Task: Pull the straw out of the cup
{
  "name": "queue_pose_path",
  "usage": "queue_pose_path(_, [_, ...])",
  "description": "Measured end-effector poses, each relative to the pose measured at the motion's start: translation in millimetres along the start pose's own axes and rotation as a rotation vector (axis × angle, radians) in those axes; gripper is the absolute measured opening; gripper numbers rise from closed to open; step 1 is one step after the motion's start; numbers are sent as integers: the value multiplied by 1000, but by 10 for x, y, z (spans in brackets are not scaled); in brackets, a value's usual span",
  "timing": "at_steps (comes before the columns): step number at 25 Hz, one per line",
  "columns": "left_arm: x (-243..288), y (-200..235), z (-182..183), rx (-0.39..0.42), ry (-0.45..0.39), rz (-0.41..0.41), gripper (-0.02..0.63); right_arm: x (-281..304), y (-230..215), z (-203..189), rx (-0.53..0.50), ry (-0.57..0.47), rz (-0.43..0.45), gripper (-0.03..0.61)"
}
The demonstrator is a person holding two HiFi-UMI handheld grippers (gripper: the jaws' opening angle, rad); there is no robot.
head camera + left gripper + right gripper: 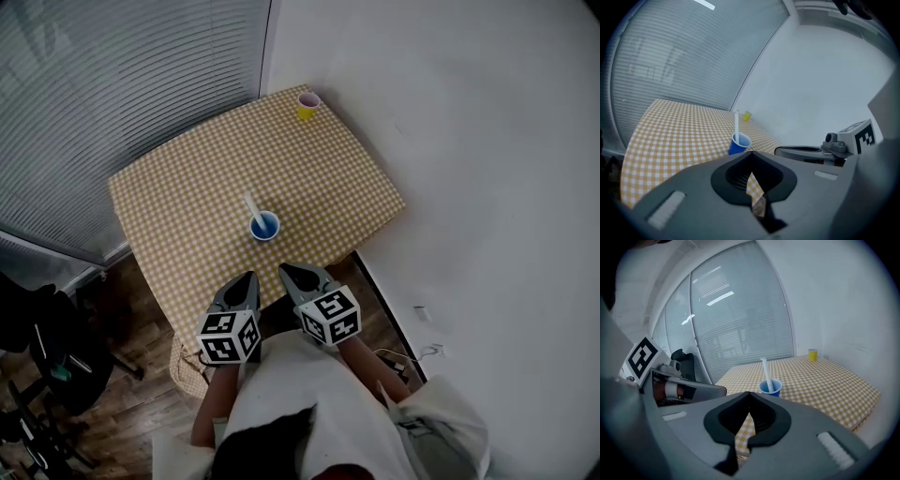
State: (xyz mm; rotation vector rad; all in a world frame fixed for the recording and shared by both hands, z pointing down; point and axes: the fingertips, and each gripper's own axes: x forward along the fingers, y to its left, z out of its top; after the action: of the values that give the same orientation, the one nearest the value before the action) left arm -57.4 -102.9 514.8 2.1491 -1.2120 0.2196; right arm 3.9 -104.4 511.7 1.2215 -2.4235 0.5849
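The straw [250,208] is leaning in the blue cup [265,227], probably light and crushable; its top seems best to pinch. Near the cup, the left gripper [249,277] and the right gripper [287,271] are hovering closed, empty.

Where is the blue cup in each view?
Head view: blue cup just left of picture centre, mid-table.
Left gripper view: blue cup near centre.
Right gripper view: blue cup just right of centre.
Shared landmark: yellow cup at the table's far corner.
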Motion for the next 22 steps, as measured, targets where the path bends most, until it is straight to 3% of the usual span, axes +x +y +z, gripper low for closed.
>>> queue_pose_path(22, [411,395,95,-107,11,130,17,577,-452,273,-53,59,71,8])
